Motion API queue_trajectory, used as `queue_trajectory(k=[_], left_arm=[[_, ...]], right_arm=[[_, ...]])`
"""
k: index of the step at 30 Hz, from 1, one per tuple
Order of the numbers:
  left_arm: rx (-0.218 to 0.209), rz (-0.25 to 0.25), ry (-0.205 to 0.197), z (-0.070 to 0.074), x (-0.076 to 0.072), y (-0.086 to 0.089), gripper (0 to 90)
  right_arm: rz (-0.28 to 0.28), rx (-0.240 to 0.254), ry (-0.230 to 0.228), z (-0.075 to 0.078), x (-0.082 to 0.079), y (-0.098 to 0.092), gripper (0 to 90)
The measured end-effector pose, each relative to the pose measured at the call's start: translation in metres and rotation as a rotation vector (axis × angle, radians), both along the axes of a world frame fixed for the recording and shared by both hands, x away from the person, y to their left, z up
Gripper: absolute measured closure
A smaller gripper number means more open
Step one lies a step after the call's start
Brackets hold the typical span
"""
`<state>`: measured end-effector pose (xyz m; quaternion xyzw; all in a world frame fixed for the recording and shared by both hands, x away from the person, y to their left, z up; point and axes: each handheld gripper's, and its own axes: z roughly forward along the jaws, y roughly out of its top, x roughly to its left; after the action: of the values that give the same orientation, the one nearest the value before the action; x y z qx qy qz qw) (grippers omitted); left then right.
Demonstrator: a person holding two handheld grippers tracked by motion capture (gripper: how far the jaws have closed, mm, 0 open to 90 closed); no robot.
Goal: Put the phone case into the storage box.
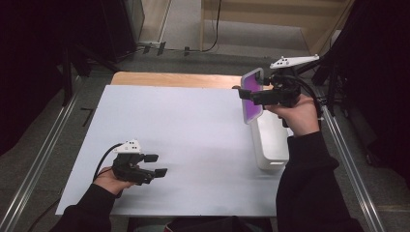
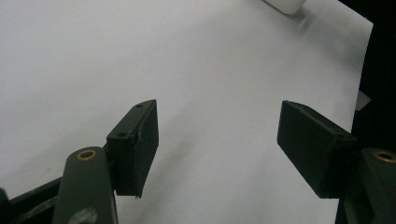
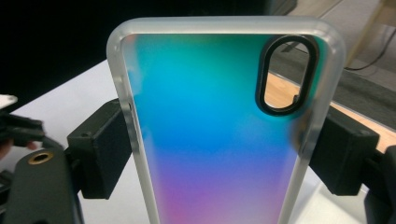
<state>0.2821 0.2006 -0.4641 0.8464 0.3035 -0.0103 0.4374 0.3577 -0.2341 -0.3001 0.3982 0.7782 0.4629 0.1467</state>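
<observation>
A phone case (image 1: 252,112) with a frosted rim and a purple-to-teal back hangs upright over the far end of a white box (image 1: 270,142) at the table's right. My right gripper (image 1: 249,95) is shut on the case's two long edges. In the right gripper view the case (image 3: 210,121) stands between the pads (image 3: 100,149), its oval camera opening at the upper right. My left gripper (image 1: 155,165) rests low at the near left of the white sheet (image 1: 193,130), open. In the left gripper view its jaws (image 2: 224,147) stand wide apart with nothing between them.
The white sheet covers most of a wooden table (image 1: 169,79). A corner of the white box (image 2: 287,4) shows at the top of the left gripper view. Metal rails (image 1: 43,154) run along both sides of the table, and dark stands and cables sit beyond its far edge.
</observation>
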Motion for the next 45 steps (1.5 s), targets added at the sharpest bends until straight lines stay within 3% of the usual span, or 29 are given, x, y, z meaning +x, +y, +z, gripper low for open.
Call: queue_trajectory(k=[18, 28, 45], left_arm=[[0.005, -0.005, 0.0, 0.0, 0.0, 0.0, 29.1], [0.006, -0.003, 0.0, 0.001, -0.001, 0.0, 29.1], [0.007, -0.007, -0.003, 0.001, -0.001, -0.001, 29.1]], right_arm=[[-0.185, 0.019, 0.004, -0.014, 0.013, -0.039, 15.1], [-0.249, 0.037, 0.009, -0.023, 0.021, -0.05, 15.1], [-0.388, 0.041, -0.042, -0.043, 0.041, -0.057, 15.1]])
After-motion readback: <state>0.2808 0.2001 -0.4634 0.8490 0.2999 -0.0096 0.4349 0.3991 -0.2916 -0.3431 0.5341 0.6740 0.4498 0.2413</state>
